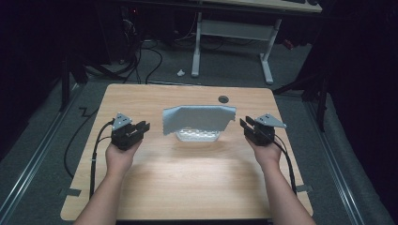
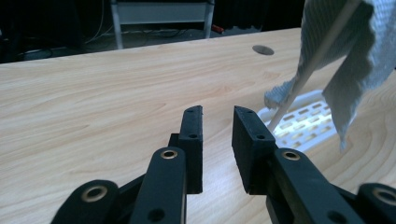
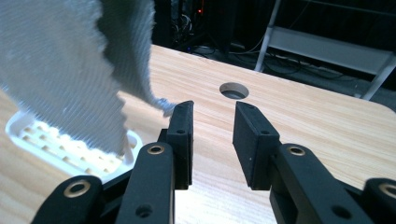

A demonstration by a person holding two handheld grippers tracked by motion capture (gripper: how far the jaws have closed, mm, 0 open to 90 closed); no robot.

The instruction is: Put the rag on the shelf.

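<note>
Black jaws stand apart and empty on both grippers, held low over a pale wooden table [image 1: 155,187] on either side of a hanging cloth. The left gripper [image 1: 141,127] sits at the table's left, the right gripper [image 1: 246,125] at its right, and each points inward toward the middle.

Between them a grey-blue cloth [image 1: 199,118] is draped over a thin rod [image 2: 322,51], above a white slotted tray [image 1: 197,136] that rests flat on the wood. The cloth's long axis runs left to right, straight across the line joining the two grippers, so each faces one of its ends.

From the left gripper view, the cloth [image 2: 359,42] hangs ahead and to the right, with the tray [image 2: 303,123] below it. From the right gripper view, the cloth [image 3: 60,70] hangs ahead and to the left, one trailing corner just beside that gripper's left fingertip [image 3: 183,114].

Judged from that, the right gripper lies nearer the cloth; the left stands farther from its edge. A round hole [image 1: 223,99] marks the table's far side.
</note>
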